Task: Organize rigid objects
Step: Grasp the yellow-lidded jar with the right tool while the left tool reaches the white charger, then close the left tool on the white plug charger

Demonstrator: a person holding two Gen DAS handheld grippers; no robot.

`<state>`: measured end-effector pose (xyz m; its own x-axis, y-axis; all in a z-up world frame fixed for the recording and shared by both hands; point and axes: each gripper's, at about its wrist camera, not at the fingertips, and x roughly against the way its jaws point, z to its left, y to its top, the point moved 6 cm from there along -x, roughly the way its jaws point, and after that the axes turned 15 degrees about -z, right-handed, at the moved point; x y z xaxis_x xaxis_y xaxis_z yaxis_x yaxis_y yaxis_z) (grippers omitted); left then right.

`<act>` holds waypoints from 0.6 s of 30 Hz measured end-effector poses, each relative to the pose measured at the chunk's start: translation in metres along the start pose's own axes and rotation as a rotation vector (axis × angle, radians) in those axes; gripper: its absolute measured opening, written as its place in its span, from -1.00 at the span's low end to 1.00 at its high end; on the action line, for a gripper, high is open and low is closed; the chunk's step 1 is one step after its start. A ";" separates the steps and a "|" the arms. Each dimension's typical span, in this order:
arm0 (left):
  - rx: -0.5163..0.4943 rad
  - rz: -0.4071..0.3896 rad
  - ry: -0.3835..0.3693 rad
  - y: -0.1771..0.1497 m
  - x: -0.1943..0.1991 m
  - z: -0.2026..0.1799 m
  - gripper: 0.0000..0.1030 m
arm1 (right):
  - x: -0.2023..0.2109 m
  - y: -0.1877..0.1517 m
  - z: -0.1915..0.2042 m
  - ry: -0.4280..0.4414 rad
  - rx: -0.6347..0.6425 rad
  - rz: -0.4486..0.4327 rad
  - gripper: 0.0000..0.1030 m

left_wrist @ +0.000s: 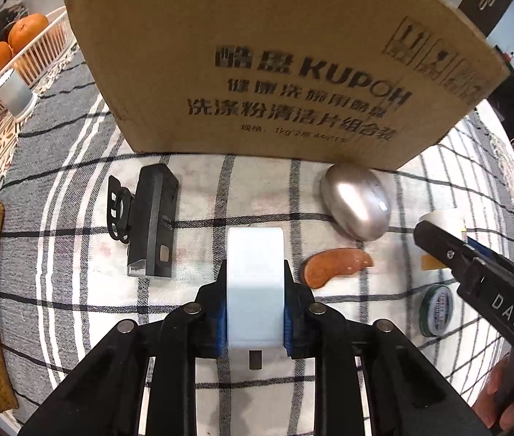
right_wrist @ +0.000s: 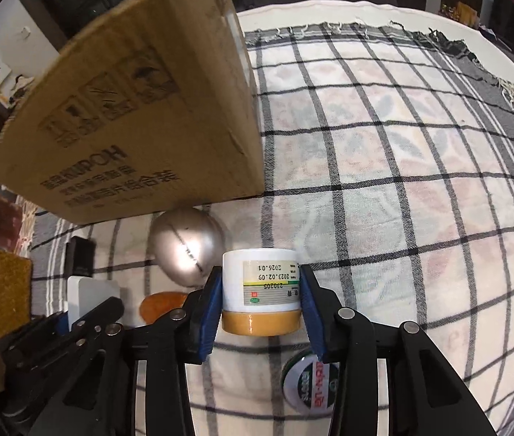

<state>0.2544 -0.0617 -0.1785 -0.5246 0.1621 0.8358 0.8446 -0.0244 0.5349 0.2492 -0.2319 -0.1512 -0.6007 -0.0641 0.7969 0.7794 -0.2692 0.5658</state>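
Both grips are loaded. Your left gripper [left_wrist: 255,305] is clamped on the white plastic block [left_wrist: 255,283], blue pads flat on both its sides. Your right gripper [right_wrist: 260,309] is closed on the white jar with the tan lid [right_wrist: 260,289], lid end toward the camera, pads on the white body just above the lid.

The likely step is carrying both to the cardboard box [left_wrist: 257,58]. Its opening isn't visible from either wrist, so I can't tell whether it faces up. Lift straight and clear the near wall before you go over it. The jar grip sits low on a round body, so keep the wrist steady and don't tilt.

In the way, on the checked tablecloth [right_wrist: 402,145]: the metal oval piece [left_wrist: 356,201] lies right against the foot of the box, the orange curved piece [left_wrist: 335,270] just beside your left load, and the green round tin [right_wrist: 311,387] under your right gripper. The black bike light [left_wrist: 151,221] lies to the left, well clear. The basket of oranges [left_wrist: 39,54] sits near the far-left edge of the table.
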 end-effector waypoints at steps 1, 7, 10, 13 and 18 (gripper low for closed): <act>-0.003 -0.010 -0.005 0.002 0.005 0.000 -0.55 | 0.004 0.002 -0.001 0.006 0.001 -0.005 -0.20; -0.033 -0.077 -0.005 0.011 0.031 0.002 -0.55 | 0.022 0.007 0.002 0.030 0.008 -0.033 -0.20; -0.042 -0.106 -0.012 0.021 0.051 0.000 -0.55 | 0.030 0.012 0.006 0.032 0.025 -0.058 -0.20; -0.044 -0.127 -0.033 0.026 0.056 -0.004 -0.55 | 0.037 0.019 0.011 0.047 0.033 -0.082 -0.20; -0.050 -0.169 -0.040 0.035 0.069 -0.005 -0.79 | 0.053 0.028 0.022 0.061 0.059 -0.128 -0.20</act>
<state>0.2470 -0.0566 -0.1018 -0.6535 0.2069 0.7281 0.7376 -0.0418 0.6739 0.2427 -0.2221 -0.0888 -0.7042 -0.0912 0.7041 0.7036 -0.2223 0.6750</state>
